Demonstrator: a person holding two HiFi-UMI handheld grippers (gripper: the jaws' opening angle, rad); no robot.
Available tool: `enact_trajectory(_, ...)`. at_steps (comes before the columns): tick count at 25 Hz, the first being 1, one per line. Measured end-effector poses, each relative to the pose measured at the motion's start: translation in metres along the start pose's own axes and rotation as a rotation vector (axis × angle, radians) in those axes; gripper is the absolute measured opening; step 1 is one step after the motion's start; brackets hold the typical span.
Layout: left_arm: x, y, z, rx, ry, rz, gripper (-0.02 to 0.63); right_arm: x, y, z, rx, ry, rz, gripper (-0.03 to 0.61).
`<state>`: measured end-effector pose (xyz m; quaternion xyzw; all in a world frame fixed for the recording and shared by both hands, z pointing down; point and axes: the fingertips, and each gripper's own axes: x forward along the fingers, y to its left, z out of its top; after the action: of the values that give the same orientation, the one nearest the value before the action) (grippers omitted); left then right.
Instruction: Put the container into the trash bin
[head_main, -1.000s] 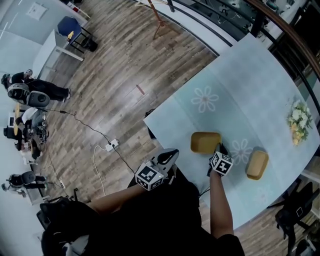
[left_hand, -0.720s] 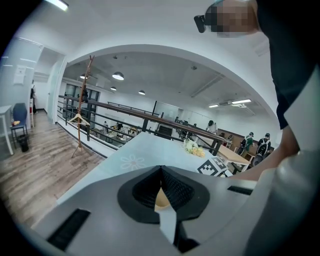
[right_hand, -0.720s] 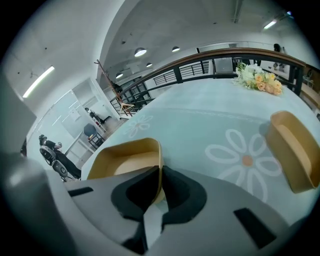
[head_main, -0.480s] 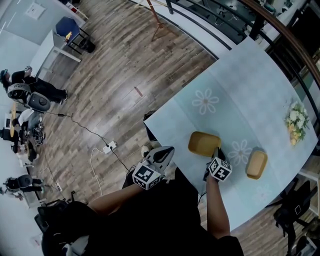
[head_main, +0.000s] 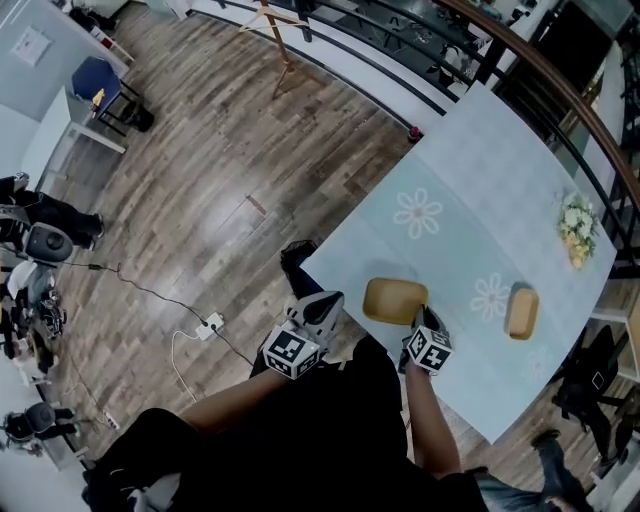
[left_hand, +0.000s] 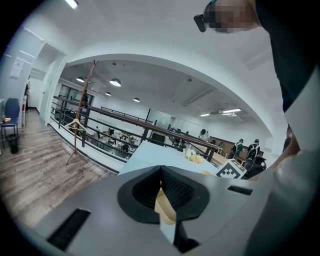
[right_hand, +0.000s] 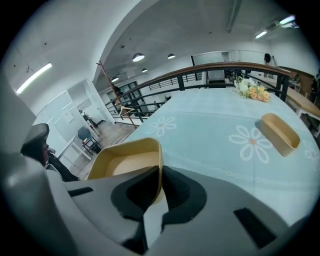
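Grippers come nearest, both held out over the person's dark sleeves. The right gripper (right_hand: 160, 172) has its jaws pinched on the near wall of the container (right_hand: 125, 161) – a shallow tan tray with rounded corners, open side up, its thin rim caught between the two black pads. From the head view this container (head_main: 394, 300) sits at the near edge of the table (head_main: 470, 190), partly overhanging it; whether it rests on the top or is lifted clear, I cannot tell. The left gripper (left_hand: 161, 171) has its jaws pressed together at the tips with nothing between them, and it hangs just off the table's near edge (head_main: 327, 303), to the left of the container and apart from it. The table wears a pale blue cloth printed with white daisies. Further along it lies a second tan tray (head_main: 522, 312), well apart from the first and to the right of the right gripper (head_main: 420, 318). Near the far right edge stands a bunch of flowers (right_hand: 252, 89) – white and yellow. Beyond the table runs a dark railing (right_hand: 220, 69) with a wooden handrail. To the left spreads a wood-plank floor (head_main: 220, 190), with a white power strip (head_main: 210, 323) on its cable and, farther off, a blue chair (head_main: 95, 78).
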<state>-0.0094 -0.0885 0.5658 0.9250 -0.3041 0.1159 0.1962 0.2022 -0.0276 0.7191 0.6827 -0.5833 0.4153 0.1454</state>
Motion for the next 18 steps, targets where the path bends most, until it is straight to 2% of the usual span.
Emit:
enact_trajectory(3,-0.028,0.038,0.003,-0.007,0.000,-0.034,0.014,-0.004,0.041,-0.011,0.035,-0.015,-0.037,0.043)
enact_trajectory(6,-0.050,0.062,0.007,-0.020,-0.016,-0.105,0.014,-0.021,0.069,-0.020,0.102,-0.037,-0.101,0.043)
enact_trajectory(10,-0.086,0.098,-0.007,-0.074,0.015,-0.169,0.014,-0.035,0.106,-0.040,0.128,-0.035,-0.165,0.043)
enact_trajectory(13,-0.112,0.124,-0.012,-0.054,0.051,-0.170,0.014,-0.044,0.131,-0.056,0.164,-0.024,-0.192,0.043)
enact_trajectory(18,-0.135,0.159,-0.020,-0.013,0.061,-0.156,0.014,-0.052,0.163,-0.081,0.206,-0.039,-0.206,0.043)
